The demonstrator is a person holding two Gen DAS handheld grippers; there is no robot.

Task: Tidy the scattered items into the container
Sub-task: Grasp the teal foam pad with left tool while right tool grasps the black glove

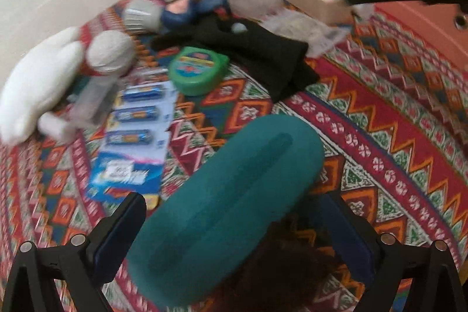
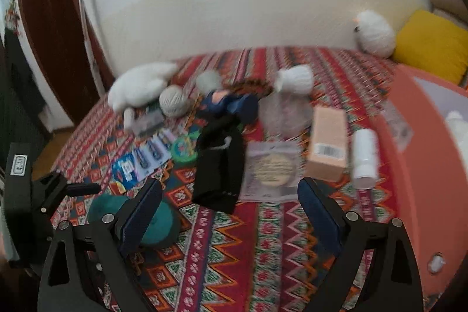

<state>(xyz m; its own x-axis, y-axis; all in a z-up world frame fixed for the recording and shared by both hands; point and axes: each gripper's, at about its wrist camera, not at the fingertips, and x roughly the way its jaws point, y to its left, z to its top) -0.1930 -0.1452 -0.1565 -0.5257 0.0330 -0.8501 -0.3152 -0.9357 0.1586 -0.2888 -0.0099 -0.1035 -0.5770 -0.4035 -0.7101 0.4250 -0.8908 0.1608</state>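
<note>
A teal oblong case (image 1: 222,218) lies slanted between the fingers of my left gripper (image 1: 234,212), which stands open around it with a gap on the right side. The case (image 2: 158,221) shows partly behind a finger in the right wrist view. My right gripper (image 2: 231,184) hangs open and empty over the patterned bedspread (image 2: 263,247), near a black cloth (image 2: 219,165). The salmon container (image 2: 424,165) stands at the right. Scattered items include a battery pack (image 1: 131,142), a green round tin (image 1: 199,69), a peach box (image 2: 329,142) and a white bottle (image 2: 365,157).
A white plush (image 1: 38,84), a yarn ball (image 1: 111,51), a blue toy (image 2: 231,104), a white cup (image 2: 295,79) and a packet of round pads (image 2: 272,168) also lie on the bed. A white wall (image 2: 234,5) runs behind. A yellow cushion (image 2: 433,43) sits far right.
</note>
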